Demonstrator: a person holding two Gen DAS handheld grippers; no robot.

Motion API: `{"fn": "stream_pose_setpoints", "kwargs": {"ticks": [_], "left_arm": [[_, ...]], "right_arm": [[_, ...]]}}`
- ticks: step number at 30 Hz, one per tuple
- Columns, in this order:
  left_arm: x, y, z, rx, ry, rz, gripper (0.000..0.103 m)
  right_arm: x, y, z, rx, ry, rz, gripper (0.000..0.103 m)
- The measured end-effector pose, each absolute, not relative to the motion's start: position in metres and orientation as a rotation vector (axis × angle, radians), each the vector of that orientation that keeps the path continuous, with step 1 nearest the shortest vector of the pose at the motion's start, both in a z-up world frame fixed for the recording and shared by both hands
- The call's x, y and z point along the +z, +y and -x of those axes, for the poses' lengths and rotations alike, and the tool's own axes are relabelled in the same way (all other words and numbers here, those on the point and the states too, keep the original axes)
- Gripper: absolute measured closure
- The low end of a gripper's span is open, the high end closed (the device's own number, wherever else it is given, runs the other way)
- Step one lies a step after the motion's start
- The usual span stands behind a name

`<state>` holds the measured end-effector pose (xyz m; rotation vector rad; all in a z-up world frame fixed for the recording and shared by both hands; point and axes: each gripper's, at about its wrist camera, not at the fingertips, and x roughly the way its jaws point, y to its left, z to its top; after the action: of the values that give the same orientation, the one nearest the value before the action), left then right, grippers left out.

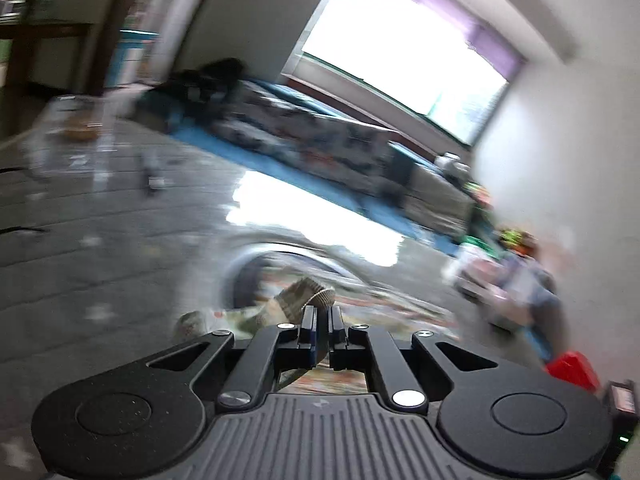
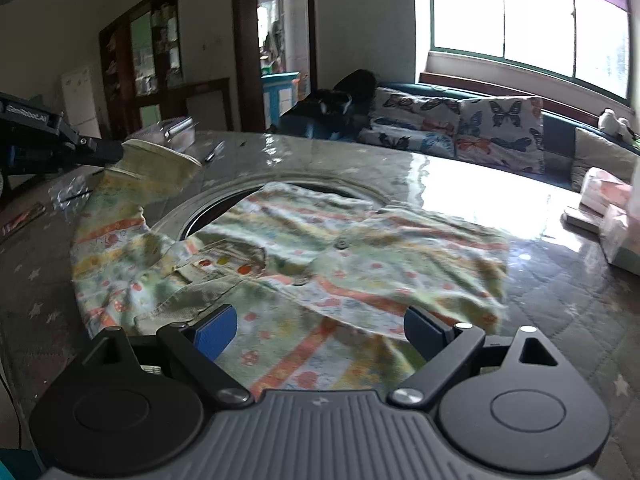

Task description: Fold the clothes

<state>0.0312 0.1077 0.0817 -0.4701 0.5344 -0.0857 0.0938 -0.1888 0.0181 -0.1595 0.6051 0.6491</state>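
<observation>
A pale green children's shirt point(image 2: 320, 264) with orange stripes and small prints lies spread on the glossy table point(image 2: 440, 176). My left gripper point(image 1: 323, 312) is shut on the shirt's left sleeve cuff point(image 1: 308, 296). In the right wrist view this left gripper point(image 2: 114, 152) holds the sleeve point(image 2: 160, 168) raised off the table at the far left. My right gripper point(image 2: 320, 330) stands wide open just above the near hem of the shirt, its blue pads point(image 2: 216, 332) touching nothing. The left wrist view is blurred by motion.
A sofa with a butterfly cover point(image 2: 460, 120) runs behind the table under a bright window. Pink and white packages point(image 2: 604, 196) sit at the table's right edge. A pen point(image 2: 214, 152) lies at the far left. A round inset ring point(image 2: 224, 204) shows under the shirt.
</observation>
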Motion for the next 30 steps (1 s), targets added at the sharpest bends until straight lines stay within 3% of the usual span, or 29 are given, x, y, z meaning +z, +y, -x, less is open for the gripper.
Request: {"fn": "stream_pose_setpoints", "kwargs": {"ticks": [10,15,20,27,30], "left_arm": [[0.06,0.013,-0.048,-0.384,0.635,0.398,0.098],[0.038,-0.01,-0.048,-0.462,0.717,0.328,0.095],[0.032,0.004,-0.035,-0.415,0.724,0.261,0.067],[0.031,0.063,-0.024,-0.191,0.684,0.243,0.057],[0.029,0.089,-0.018,-0.111,0.67,0.258,0.055]], "right_arm": [[0.022,-0.236,-0.097,0.545,0.607,0.035,0.016],[0.021,-0.244,-0.099,0.543,0.639,-0.007,0.03],[0.019,-0.224,-0.095,0.637,0.679,-0.014,0.044],[0.007,-0.178,-0.098,0.762,0.75,0.014,0.06],[0.002,-0.167,-0.102,0.757,0.774,0.03,0.062]]}}
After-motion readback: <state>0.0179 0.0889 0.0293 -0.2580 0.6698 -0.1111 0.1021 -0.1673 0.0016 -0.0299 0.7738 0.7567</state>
